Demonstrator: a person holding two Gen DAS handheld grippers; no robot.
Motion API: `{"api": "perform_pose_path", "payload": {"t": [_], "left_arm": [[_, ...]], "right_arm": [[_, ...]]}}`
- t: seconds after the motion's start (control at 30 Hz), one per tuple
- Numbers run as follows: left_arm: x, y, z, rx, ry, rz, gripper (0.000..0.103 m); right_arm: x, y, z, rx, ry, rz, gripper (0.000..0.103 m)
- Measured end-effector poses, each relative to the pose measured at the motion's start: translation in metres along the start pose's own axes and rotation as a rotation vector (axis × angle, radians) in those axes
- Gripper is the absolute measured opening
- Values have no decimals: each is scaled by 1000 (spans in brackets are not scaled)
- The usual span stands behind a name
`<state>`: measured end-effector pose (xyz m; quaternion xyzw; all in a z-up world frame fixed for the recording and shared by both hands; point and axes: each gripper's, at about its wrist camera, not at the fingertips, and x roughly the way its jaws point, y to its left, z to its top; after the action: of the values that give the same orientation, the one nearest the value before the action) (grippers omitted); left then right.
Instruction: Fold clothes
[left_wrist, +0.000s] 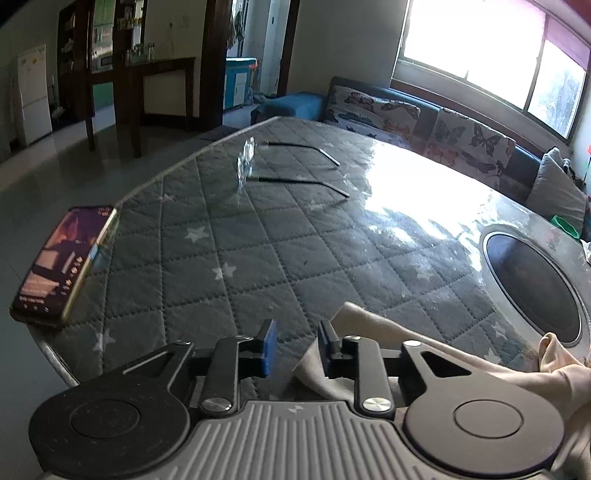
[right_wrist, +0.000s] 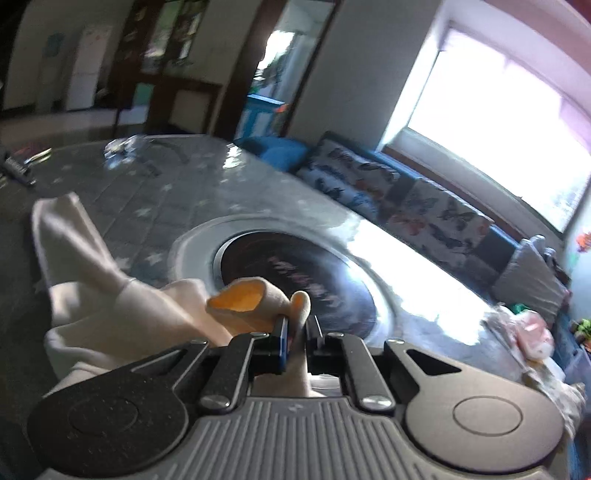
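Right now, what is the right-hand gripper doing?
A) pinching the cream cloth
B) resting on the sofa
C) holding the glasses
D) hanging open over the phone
A: in the right wrist view the right gripper has its two fingers closed on a bunch of the cream cloth, lifted above the quilted table.

Phone (left_wrist: 62, 266), glasses (left_wrist: 247, 162) on quilted table (left_wrist: 258, 258); butterfly sofa (left_wrist: 424, 122).

garment (right_wrist: 110, 295): cream | table cover (left_wrist: 258, 258): grey quilted, white stars | sofa (left_wrist: 461, 136): butterfly print
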<state>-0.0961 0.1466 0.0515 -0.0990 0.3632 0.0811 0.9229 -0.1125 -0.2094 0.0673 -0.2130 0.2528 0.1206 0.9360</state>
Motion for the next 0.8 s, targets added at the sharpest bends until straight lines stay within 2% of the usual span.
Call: {"api": "perform_pose_path", "payload": {"t": [0.1, 0.17, 0.27, 0.33, 0.43, 0.5, 0.57, 0.73, 0.8], "left_arm": [[-5, -10, 3, 27, -22, -26, 39], [-6, -23, 4, 56, -27, -65, 39], [-6, -47, 5, 106, -26, -136, 42], [-6, -68, 4, 146, -19, -193, 43], [-4, -100, 0, 198, 5, -270, 45], [-3, -120, -5, 234, 23, -322, 45], [-4, -141, -13, 278, 39, -371, 47], [-11, -184, -38, 380, 74, -499, 47], [-13, -195, -49, 414, 85, -525, 51]], "right_arm": [[-13, -20, -6, 38, -19, -80, 8], [-22, -34, -14, 69, -17, -143, 8], [-36, -56, -29, 111, 6, -231, 8], [-41, -68, -39, 144, 48, -242, 8], [-46, -75, -51, 196, 80, -215, 10], [-45, -74, -55, 218, 79, -183, 17], [-42, -73, -54, 224, 77, -144, 34], [-18, -64, -34, 255, 69, -17, 34], [-4, -59, -22, 267, 77, 33, 34]]}}
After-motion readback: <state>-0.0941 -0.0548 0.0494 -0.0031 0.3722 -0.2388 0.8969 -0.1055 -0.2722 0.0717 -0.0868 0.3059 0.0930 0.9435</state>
